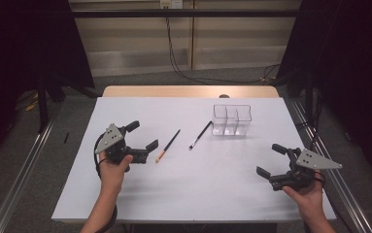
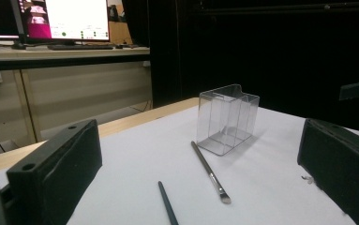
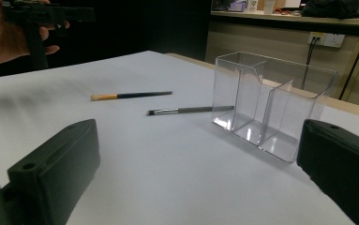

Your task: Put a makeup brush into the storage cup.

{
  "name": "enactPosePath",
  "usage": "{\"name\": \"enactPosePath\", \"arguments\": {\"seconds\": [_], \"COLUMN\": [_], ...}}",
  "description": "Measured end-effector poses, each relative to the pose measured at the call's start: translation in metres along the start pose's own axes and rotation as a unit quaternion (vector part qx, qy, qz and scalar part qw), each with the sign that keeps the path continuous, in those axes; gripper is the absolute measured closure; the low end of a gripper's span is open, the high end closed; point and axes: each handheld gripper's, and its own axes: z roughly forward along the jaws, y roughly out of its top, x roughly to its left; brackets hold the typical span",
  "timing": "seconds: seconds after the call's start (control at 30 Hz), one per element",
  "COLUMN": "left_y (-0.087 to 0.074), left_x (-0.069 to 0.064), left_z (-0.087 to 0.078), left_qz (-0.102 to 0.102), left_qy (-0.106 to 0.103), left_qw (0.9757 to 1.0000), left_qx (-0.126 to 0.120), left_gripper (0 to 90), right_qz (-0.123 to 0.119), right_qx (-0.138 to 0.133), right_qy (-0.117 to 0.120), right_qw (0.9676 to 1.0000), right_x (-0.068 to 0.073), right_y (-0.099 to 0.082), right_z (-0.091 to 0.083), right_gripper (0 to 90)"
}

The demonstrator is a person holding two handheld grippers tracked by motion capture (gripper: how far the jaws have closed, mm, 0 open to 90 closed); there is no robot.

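A clear plastic organiser (image 1: 231, 120) with three compartments stands empty at the back right of the white table (image 1: 193, 194). Two makeup brushes lie in front of it: one with an orange ferrule (image 1: 167, 145) and a thinner silver-tipped brush (image 1: 200, 134). My left gripper (image 1: 142, 136) is open at the left, just beside the orange brush, holding nothing. At the right edge my right gripper (image 1: 272, 160) is open too, apart from everything. The organiser (image 2: 226, 118) and silver brush (image 2: 209, 172) lie ahead of the left jaws. The right gripper view has the organiser (image 3: 271, 104) and both brushes (image 3: 130, 95) (image 3: 182, 110).
The table's wooden far edge (image 1: 188, 91) shows beyond the white sheet. Metal rails (image 1: 23, 170) run along both sides of the table. Cables hang at the back wall. A desk with a monitor (image 2: 64, 21) stands beyond the table.
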Motion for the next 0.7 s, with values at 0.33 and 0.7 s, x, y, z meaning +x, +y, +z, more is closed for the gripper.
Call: {"name": "enactPosePath", "arguments": {"seconds": [0.33,0.7], "left_y": [-0.003,-0.006], "left_x": [0.004,0.005], "left_z": [0.021,0.043], "left_qz": [-0.006,-0.015], "left_qy": [0.002,0.000], "left_qw": [1.0000,0.9999], "left_qx": [0.000,-0.004], "left_gripper": [0.0,0.0], "right_qz": [-0.003,-0.005], "right_qx": [-0.003,-0.001], "right_qy": [0.000,0.002], "right_qw": [1.0000,1.0000], "right_x": [0.001,0.002], "right_y": [0.001,0.000], "right_z": [0.000,-0.001], "right_gripper": [0.0,0.0]}}
